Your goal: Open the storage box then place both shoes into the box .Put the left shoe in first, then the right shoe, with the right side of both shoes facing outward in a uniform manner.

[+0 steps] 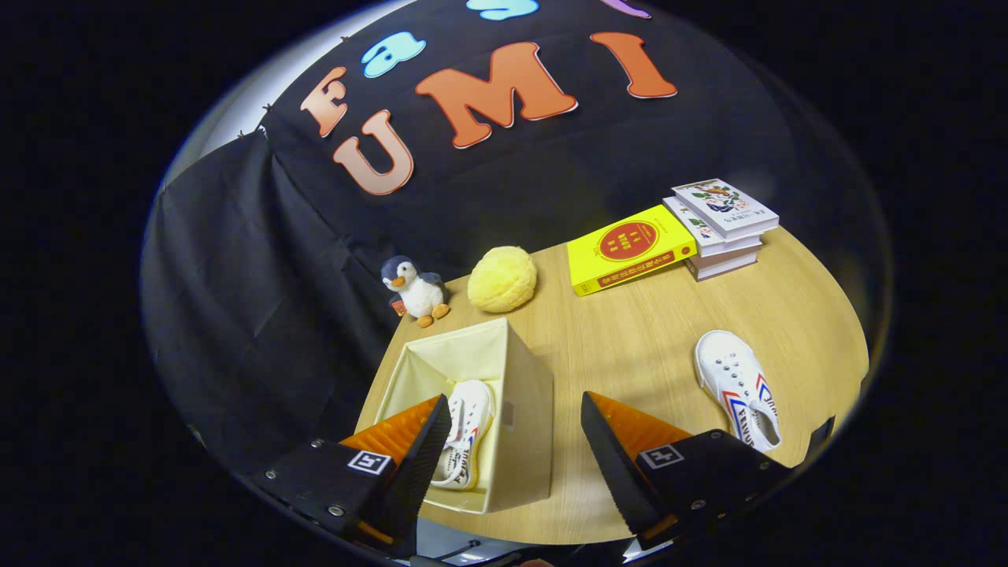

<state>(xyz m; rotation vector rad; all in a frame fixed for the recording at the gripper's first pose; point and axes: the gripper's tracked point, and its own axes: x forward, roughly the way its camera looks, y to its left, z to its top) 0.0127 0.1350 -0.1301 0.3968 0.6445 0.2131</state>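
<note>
White shoe inside box, between open hand-held gripper fingers.

You are looking at two white shoes: one shoe is lying inside the box at the lower middle of the frame, and the other shoe is lying on the table at the lower right. You are seeing one open storage box. You are counting four books at the upper right: one yellow book is lying flat, and a stack of three books is sitting just beside it. One penguin plush toy and one yellow round plush are resting left of the books. You are holding one gripper, its two jaws standing apart with nothing between them.
</note>
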